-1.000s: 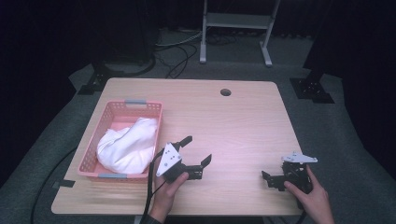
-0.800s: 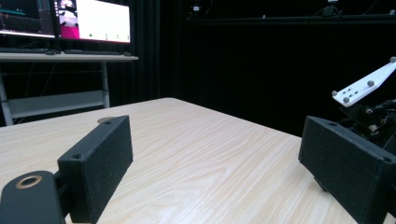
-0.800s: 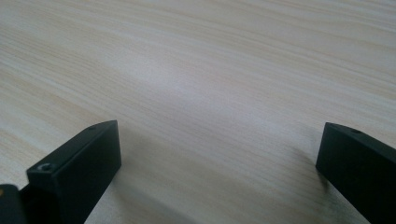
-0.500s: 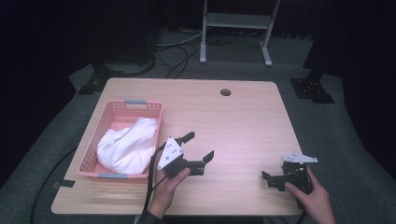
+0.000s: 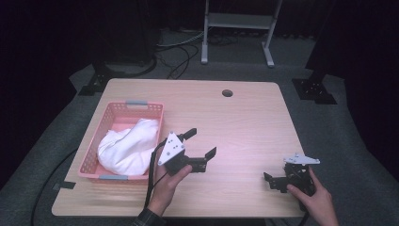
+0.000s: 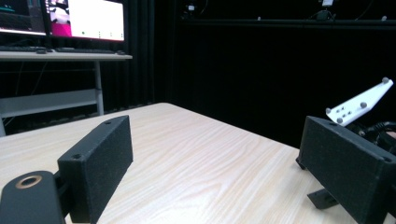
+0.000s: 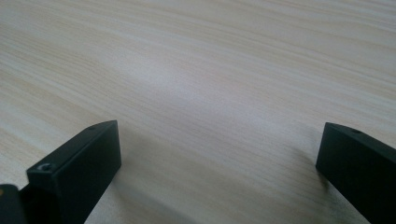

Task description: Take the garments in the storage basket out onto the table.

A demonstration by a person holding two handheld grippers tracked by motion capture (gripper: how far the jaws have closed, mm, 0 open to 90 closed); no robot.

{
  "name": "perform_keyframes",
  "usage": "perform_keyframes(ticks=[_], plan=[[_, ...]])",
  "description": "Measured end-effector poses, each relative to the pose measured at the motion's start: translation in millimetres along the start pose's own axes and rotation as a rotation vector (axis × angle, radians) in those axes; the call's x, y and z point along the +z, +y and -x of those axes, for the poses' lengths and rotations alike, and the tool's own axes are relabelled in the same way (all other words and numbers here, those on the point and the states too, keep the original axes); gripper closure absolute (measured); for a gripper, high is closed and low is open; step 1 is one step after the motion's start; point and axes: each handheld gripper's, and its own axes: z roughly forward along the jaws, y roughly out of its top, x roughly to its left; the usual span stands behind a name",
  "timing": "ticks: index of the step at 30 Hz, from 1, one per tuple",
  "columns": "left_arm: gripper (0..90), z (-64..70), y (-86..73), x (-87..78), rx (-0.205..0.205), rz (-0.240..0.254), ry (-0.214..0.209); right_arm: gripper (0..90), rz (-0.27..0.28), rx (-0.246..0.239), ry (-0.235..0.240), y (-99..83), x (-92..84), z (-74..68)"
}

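Count: two grippers, one basket, one cloth, one table.

Nearest me, my right gripper (image 5: 277, 181) sits low at the near right edge of the table (image 5: 244, 122), jaws spread wide with nothing between them. Its own view shows bare wood grain (image 7: 196, 93) between the two black jaws, close beneath them (whether they touch the wood I cannot tell).

My left gripper (image 5: 203, 143) is held above the table left of centre, jaws wide apart and empty. Its long axis runs from my hand toward the far right of the table, the jaws pointing that way, away from the basket. The left gripper view looks level across the tabletop and takes in my right gripper (image 6: 359, 105) with its grey plate behind the right-hand jaw, plus a desk with lit monitors (image 6: 86, 18) at the far left; the high view gives none of that room detail.

Farther left, the pink basket (image 5: 94, 146) stands along the table's left side, its long axis running near to far. The white cloth (image 5: 127, 148) lies bunched inside it, just beside my left gripper and apart from it.
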Motion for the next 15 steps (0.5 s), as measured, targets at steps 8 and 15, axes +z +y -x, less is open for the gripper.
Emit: perform_keyframes(ticks=[8,15], plan=[[9.3,-1.2,9.4,0.4,0.004,0.002,-0.005,0.0,0.0,0.001,0.0,0.0,0.0,-0.1],[9.3,0.5,15.2,1.6,0.0,0.006,-0.031,0.0,0.0,0.0,0.0,0.0,0.0,0.0]])
